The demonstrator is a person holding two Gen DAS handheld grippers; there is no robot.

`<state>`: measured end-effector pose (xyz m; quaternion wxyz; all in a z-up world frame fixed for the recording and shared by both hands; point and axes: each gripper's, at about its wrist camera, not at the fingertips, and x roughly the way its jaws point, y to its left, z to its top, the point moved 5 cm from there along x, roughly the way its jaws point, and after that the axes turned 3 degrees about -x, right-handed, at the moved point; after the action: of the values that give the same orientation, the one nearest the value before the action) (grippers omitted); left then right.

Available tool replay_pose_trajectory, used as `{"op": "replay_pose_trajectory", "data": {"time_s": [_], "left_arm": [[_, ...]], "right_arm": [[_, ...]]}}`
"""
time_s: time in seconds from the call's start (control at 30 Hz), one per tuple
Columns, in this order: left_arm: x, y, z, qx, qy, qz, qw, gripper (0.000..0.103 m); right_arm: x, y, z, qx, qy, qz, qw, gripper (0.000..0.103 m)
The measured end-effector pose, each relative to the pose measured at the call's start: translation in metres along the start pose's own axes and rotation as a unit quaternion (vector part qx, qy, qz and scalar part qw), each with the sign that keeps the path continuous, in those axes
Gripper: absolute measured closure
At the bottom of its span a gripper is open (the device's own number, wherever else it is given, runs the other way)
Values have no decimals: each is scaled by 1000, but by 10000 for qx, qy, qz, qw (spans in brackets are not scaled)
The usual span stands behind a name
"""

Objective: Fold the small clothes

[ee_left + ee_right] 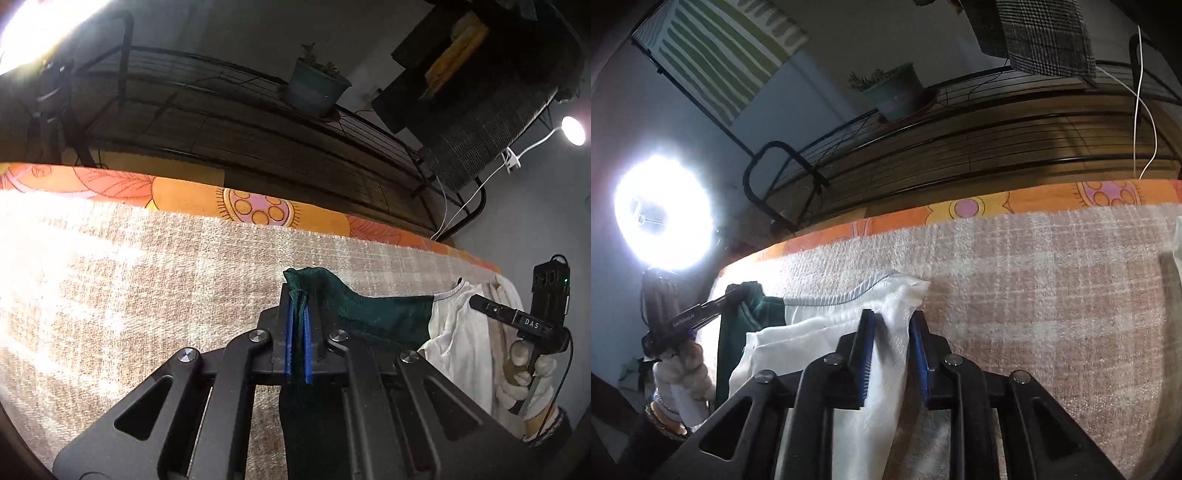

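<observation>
A small garment, dark green [373, 310] on one side and white [458, 332] on the other, hangs between my two grippers above a beige checked blanket [147, 280]. My left gripper [298, 295] is shut on the green corner; green cloth hangs below it. In the right wrist view my right gripper [892, 321] has its blue pads [865, 354] around the white corner [901, 302], with a gap between them. The green part [753, 310] and the left gripper show at the left of that view.
The blanket lies on an orange flowered sheet [184, 195]. Behind stands a black metal rack [221, 110] with a potted plant [316, 86]. A bright ring lamp [663, 210] shines at the left, and a small lamp [572, 129] at the right.
</observation>
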<state>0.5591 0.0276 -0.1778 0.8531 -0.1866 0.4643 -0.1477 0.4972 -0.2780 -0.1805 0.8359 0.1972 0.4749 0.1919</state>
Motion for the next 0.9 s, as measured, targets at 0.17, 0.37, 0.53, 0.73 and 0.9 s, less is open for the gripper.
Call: {"op": "replay_pose_trajectory", "data": {"time_s": [0.17,0.37,0.53,0.73,0.9], "left_arm": [[-24,-10,0,103,-129,-36,9999,102],[-68,-35,-2,366,-368,-191,9985,102],[-105,-55,-18,637,-490,-216,9965,102],[-154,-77,-52,987,-624,-185,9930,102],[-190,-82,-84,1159,-683,-77,9909,102]], "right_arm": [[-7,16,1,-237,-10,-15,9997,102],[-41,34,5,-371,-288,93,9989,102],[-78,55,-5,-435,-479,247,9976,102],[-125,85,-33,-544,-621,387,9958,102],[-160,108,-69,-720,-615,303,9950,102]]}}
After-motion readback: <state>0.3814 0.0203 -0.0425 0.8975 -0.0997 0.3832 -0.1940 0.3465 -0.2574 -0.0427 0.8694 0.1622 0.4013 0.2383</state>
